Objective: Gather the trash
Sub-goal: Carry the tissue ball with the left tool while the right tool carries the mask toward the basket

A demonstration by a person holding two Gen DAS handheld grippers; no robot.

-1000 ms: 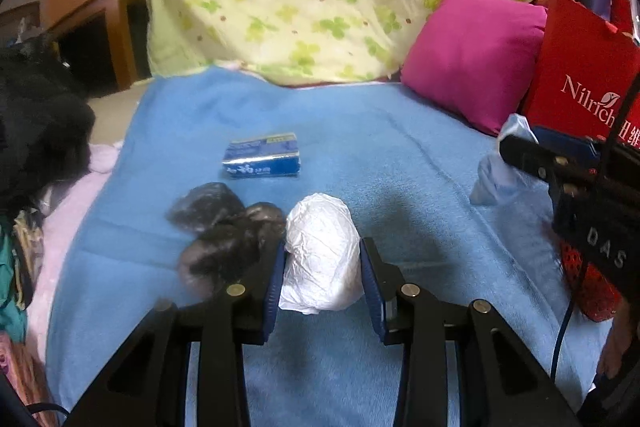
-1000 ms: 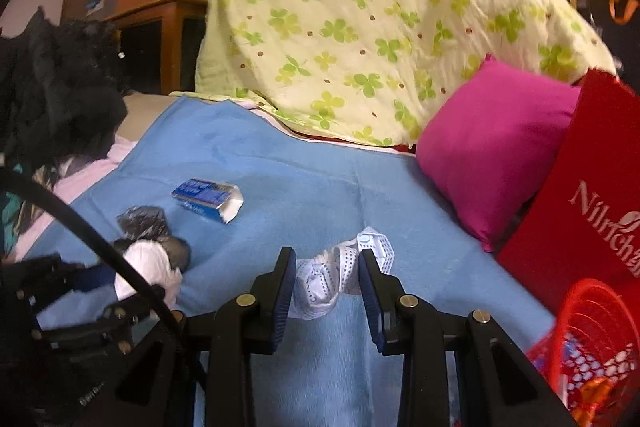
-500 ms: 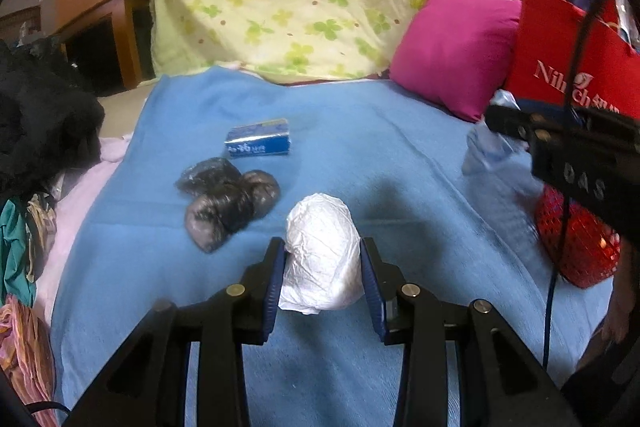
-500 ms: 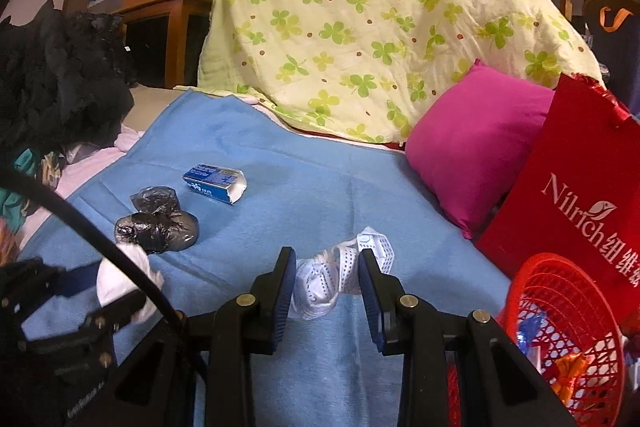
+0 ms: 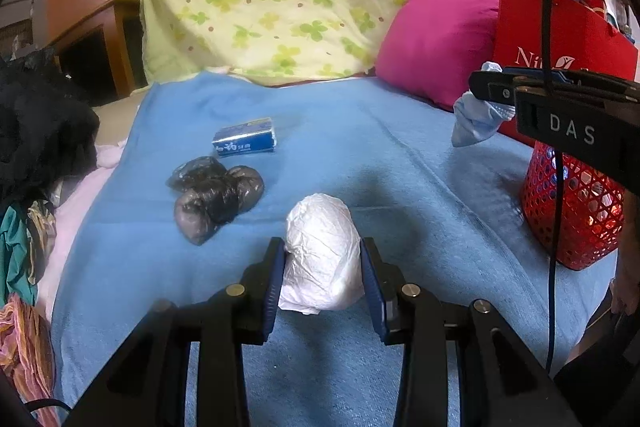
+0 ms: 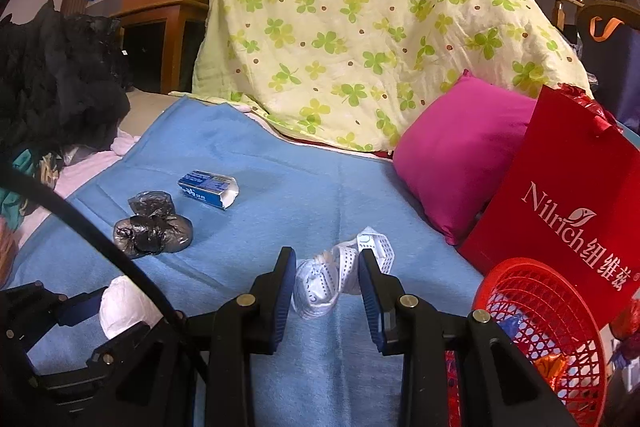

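My left gripper [image 5: 322,277] is shut on a crumpled white paper ball [image 5: 322,251], held above the blue blanket [image 5: 360,155]. My right gripper [image 6: 326,285] is shut on a crumpled white perforated wrapper [image 6: 340,277]. In the left wrist view that gripper [image 5: 486,89] shows at the right, above a red mesh basket [image 5: 572,211]. The basket [image 6: 548,327] holds some trash and sits at the lower right of the right wrist view. A black plastic bag wad [image 5: 216,195] and a small blue box [image 5: 245,143] lie on the blanket; the bag wad [image 6: 154,227] and box [image 6: 208,187] show again there.
A pink cushion [image 6: 460,155] and a red paper bag [image 6: 568,203] stand behind the basket. A clover-print quilt [image 6: 360,39] is draped at the back. Dark clothing [image 5: 40,123] is piled at the left. A black cable [image 5: 554,187] hangs across the basket.
Both grippers have drawn back and rightward with their loads; the black bag and blue box look farther off, and the red basket has come into view under the right gripper.
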